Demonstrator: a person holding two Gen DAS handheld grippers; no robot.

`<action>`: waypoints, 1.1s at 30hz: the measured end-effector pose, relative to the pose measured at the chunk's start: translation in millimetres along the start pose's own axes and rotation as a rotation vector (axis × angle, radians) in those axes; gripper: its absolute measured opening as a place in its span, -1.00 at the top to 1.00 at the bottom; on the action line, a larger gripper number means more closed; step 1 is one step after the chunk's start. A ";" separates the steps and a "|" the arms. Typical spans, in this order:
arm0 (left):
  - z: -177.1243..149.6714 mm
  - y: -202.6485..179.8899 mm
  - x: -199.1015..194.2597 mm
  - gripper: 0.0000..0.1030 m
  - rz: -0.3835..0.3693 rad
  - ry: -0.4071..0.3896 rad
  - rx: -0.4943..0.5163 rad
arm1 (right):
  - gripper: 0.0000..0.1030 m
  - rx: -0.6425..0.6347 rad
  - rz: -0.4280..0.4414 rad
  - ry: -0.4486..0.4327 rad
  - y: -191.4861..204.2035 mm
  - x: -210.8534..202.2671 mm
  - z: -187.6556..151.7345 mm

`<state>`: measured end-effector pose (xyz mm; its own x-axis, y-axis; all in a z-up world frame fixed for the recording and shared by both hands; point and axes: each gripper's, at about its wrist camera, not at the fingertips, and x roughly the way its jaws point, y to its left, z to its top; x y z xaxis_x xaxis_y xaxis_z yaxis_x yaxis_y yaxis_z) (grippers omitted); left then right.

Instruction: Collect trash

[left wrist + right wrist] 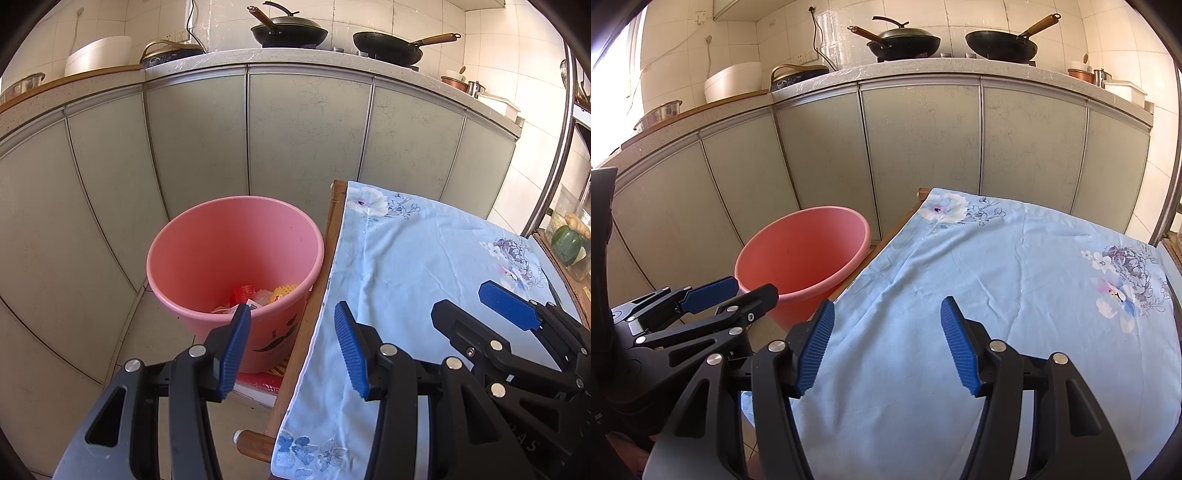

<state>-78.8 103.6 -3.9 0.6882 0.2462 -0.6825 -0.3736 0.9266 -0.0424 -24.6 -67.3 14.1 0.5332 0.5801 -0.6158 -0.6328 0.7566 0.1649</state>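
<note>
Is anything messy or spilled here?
Nothing looks spilled. The trash sits inside the pink bucket, which stands upright on the floor beside the table. The blue flowered cloth is wrinkled and bare. Both the left tongs and right tongs are open and hold nothing.

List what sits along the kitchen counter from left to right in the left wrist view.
Metal bowl → white container → induction cooker → lidded black wok → open black wok → copper pot → white tray.
</note>
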 end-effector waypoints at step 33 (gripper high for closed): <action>-2.4 -1.1 4.7 0.11 -0.006 0.018 0.013 | -0.17 0.008 -0.008 -0.001 -2.3 -1.7 -0.5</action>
<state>-76.7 103.0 -8.8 0.6794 0.2356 -0.6949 -0.3609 0.9319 -0.0369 -24.4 -70.1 14.4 0.5390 0.5740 -0.6165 -0.6235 0.7639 0.1661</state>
